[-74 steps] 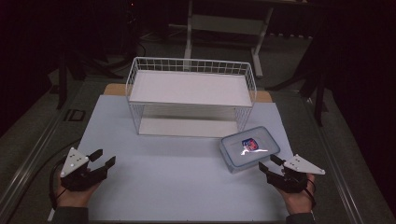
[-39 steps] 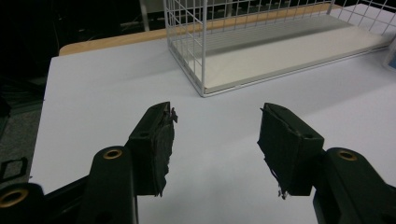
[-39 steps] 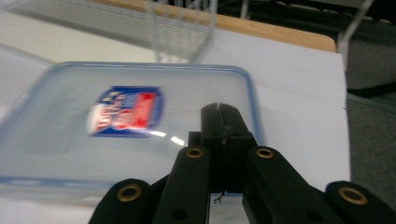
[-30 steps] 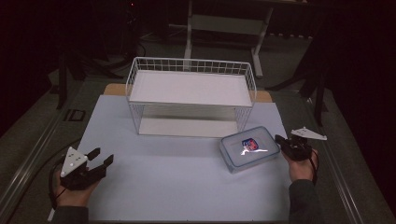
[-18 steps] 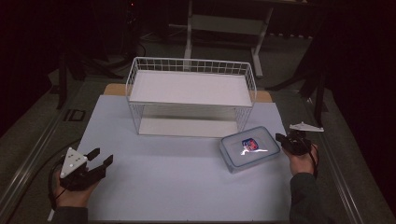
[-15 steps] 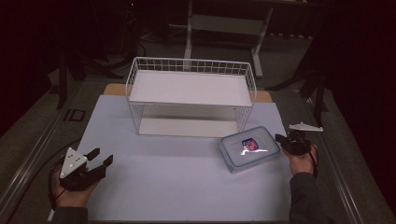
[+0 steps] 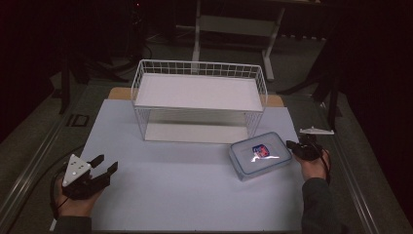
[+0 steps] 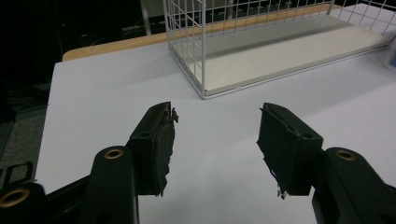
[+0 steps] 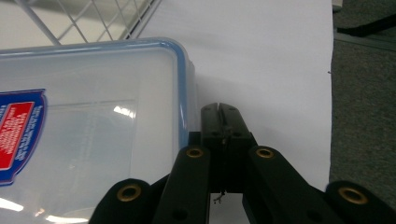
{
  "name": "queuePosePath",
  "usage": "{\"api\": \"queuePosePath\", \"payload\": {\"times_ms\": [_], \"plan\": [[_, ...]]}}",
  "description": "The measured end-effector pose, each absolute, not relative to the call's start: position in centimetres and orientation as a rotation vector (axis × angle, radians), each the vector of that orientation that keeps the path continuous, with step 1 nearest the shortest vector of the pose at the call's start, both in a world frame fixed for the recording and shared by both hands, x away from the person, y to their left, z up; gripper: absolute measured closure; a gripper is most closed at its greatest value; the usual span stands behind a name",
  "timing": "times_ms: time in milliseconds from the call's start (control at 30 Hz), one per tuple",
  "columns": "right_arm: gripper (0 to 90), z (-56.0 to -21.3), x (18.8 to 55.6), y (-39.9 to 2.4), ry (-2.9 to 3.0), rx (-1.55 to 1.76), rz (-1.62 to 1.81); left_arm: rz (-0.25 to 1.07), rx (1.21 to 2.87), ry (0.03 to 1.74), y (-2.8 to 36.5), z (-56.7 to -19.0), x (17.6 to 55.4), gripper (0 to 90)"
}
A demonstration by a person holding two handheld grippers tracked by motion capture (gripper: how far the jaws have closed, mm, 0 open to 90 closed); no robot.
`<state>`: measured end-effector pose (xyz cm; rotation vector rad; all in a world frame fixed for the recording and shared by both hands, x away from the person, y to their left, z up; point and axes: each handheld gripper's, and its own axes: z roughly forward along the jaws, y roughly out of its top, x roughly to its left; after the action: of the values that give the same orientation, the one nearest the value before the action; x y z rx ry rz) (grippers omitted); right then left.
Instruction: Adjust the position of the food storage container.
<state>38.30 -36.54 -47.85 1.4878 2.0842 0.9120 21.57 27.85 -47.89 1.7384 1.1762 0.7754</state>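
Container (image 7: 260, 156) before wire rack (image 7: 199, 100), right side.

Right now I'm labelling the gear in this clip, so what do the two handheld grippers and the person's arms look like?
Both grippers are black. The left gripper has two blocky jaws with frayed black pads, brass-coloured rivets at the joints, a grey three-cornered plate on top and a dark trailing cable. The right gripper has the same black links, brass-coloured rivets and grey plate. Dark sleeves cover both forearms.
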Motion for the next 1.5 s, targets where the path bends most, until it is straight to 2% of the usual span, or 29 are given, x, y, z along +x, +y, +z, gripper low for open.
{"api": "queuePosePath", "payload": {"times_ms": [467, 700, 1200, 1333, 1500], "plan": [[90.0, -48.0, 37.1, -33.2, 2.243, 1.356, 0.96, 0.776, 1.739, 1.171, 27.8, -47.9, 21.5, 44.8], [90.0, -48.5, 35.1, -29.4, 2.363, 1.251, 1.09, 0.777, 1.741, 1.171, 27.7, -47.9, 21.5, 44.8], [90.0, -48.4, 30.8, -24.0, 2.499, 1.0, 1.149, 0.776, 1.752, 1.166, 27.5, -47.9, 21.5, 44.8], [89.8, -47.9, 29.6, -21.9, 2.523, 0.893, 1.144, 0.774, 1.751, 1.165, 27.6, -47.9, 21.5, 44.8], [85.2, -45.9, 28.5, -21.7, 2.423, 0.889, 1.264, 0.771, 1.746, 1.163, 27.7, -47.8, 21.4, 44.8]]}}
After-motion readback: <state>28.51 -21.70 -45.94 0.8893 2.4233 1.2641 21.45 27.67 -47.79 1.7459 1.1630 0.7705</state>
